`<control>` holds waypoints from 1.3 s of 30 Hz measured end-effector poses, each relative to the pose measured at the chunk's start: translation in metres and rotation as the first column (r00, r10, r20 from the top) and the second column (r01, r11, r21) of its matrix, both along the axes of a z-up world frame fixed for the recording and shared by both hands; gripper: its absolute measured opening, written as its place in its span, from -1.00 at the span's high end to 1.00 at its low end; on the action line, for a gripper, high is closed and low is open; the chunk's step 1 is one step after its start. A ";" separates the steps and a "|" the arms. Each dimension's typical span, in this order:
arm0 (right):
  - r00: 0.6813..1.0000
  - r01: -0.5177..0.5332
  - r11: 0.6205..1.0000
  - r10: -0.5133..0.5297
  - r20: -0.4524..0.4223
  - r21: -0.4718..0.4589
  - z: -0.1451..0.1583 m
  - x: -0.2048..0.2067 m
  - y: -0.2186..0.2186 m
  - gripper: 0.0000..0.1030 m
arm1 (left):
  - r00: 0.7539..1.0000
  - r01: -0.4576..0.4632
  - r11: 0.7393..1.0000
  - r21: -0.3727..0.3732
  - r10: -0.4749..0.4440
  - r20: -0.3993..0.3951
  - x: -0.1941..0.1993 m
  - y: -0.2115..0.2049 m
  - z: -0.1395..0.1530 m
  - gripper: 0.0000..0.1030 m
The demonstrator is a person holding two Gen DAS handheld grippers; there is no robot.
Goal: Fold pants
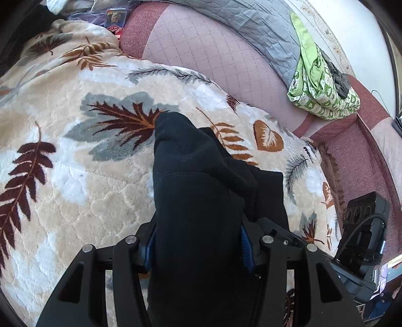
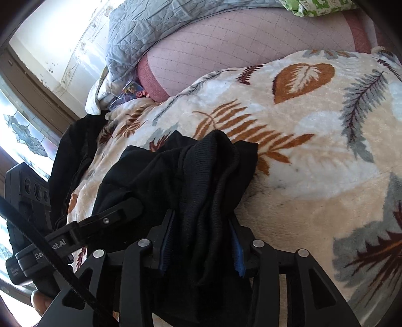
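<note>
The black pants [image 1: 196,176] lie bunched on a cream leaf-patterned blanket [image 1: 88,188]. In the left wrist view a thick fold of them rises between the blue pads of my left gripper [image 1: 198,241], which is shut on it. In the right wrist view the pants [image 2: 155,176] show a ribbed band gathered between the pads of my right gripper [image 2: 201,241], which press it from both sides. The two grippers sit close together, each holding one end of the same bunch. The cloth hides the fingertips.
The blanket [image 2: 314,151] covers a bed with a pink quilted mattress [image 1: 213,50]. A grey quilt [image 1: 251,20] and a green patterned cloth [image 1: 321,85] lie at the far side. Another dark garment [image 2: 75,146] sits at the bed's edge by a window [image 2: 22,130].
</note>
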State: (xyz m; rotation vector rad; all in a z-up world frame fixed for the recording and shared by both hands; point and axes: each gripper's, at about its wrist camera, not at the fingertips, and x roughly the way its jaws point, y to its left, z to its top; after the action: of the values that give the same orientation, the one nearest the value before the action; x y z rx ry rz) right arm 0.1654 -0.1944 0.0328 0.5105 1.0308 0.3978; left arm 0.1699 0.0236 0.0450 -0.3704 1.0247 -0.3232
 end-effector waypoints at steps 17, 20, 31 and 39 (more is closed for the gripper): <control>0.997 0.066 0.992 -0.071 0.038 0.107 0.015 -0.016 -0.015 0.03 | 0.988 0.095 0.978 0.185 -0.115 0.099 -0.033 -0.027 0.009 -0.34; 0.998 0.054 0.992 -0.051 -0.030 0.117 -0.003 -0.008 -0.011 0.00 | 0.988 0.095 0.980 0.175 -0.115 0.106 -0.034 -0.025 0.010 -0.35; 0.983 0.152 0.988 -0.150 0.102 -0.007 0.038 -0.053 -0.031 -0.13 | 0.954 -0.016 0.981 0.192 -0.042 0.297 -0.095 -0.019 0.061 -0.55; 0.961 0.214 0.973 -0.195 0.195 -0.083 0.078 -0.126 -0.036 -0.33 | 0.867 -0.166 0.924 0.346 -0.031 0.497 -0.172 -0.031 0.078 -0.82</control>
State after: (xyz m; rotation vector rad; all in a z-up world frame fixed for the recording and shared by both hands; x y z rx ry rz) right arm 0.0397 -0.2301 0.1103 0.4724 0.8049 0.2022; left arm -0.0017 -0.0071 0.1225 0.0358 0.5421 -0.1344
